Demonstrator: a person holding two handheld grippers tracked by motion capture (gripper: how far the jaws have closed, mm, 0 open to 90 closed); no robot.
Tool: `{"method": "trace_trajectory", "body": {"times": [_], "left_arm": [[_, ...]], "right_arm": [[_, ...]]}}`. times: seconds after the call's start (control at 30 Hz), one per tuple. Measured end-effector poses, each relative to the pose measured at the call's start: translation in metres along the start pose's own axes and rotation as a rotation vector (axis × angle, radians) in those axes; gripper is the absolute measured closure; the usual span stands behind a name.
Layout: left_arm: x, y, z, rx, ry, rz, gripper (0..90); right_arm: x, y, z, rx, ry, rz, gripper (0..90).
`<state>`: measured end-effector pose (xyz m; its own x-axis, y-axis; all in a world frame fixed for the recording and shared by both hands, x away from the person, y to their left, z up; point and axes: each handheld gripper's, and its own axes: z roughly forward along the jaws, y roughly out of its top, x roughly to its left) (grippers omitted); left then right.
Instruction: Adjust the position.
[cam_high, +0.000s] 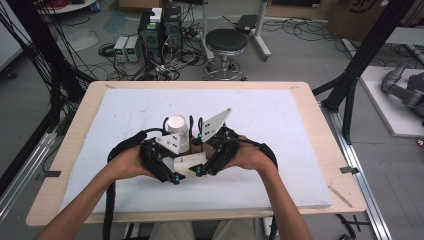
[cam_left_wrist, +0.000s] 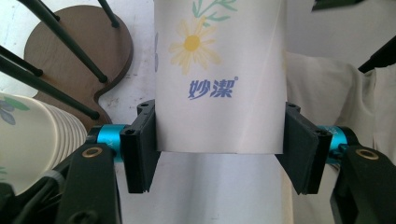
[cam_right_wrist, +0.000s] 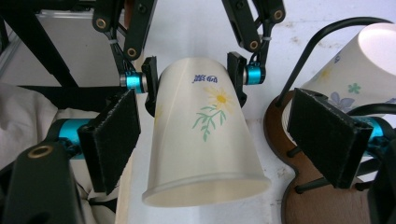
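A white paper cup (cam_left_wrist: 219, 79) with a yellow daisy and blue lettering lies between the two hands, and my left gripper (cam_left_wrist: 219, 149) is shut on it near its base. In the right gripper view that cup (cam_right_wrist: 205, 149) points its rim at the camera, with the left gripper (cam_right_wrist: 194, 79) clamped on its far end. My right gripper (cam_right_wrist: 219, 140) is open, and its pads (cam_right_wrist: 112, 140) stand either side of the cup's rim end without pressing it. In the high view the two grippers, left (cam_high: 162, 162) and right (cam_high: 212, 150), meet at mid table.
A brown wooden base (cam_right_wrist: 299, 205) with black wire rods carries another flowered cup (cam_right_wrist: 369, 65), also seen from above as the rack cup (cam_high: 176, 125). A stack of cups (cam_left_wrist: 28, 140) lies beside the left gripper. Crumpled white cloth (cam_left_wrist: 327, 93) lies on the white foam board (cam_high: 280, 115).
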<state>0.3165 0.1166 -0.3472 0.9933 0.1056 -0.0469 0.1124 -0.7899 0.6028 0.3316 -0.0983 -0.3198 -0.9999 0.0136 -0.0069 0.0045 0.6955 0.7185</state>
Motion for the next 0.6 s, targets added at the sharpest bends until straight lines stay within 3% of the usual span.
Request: {"method": "trace_trajectory", "body": {"times": [0.13, 0.37, 0.6], "left_arm": [[0.000, -0.003, -0.001, -0.029, 0.005, -0.005, 36.7], [0.000, -0.019, -0.003, -0.139, 0.024, -0.022, 36.5], [0.000, -0.030, -0.003, -0.204, 0.027, -0.035, 36.6]], "right_arm": [[-0.001, -0.001, -0.005, -0.033, -0.010, 0.006, 17.6], [0.000, -0.009, -0.014, -0.100, -0.028, 0.027, 17.6], [0.000, -0.021, -0.021, -0.168, -0.044, 0.057, 17.6]]}}
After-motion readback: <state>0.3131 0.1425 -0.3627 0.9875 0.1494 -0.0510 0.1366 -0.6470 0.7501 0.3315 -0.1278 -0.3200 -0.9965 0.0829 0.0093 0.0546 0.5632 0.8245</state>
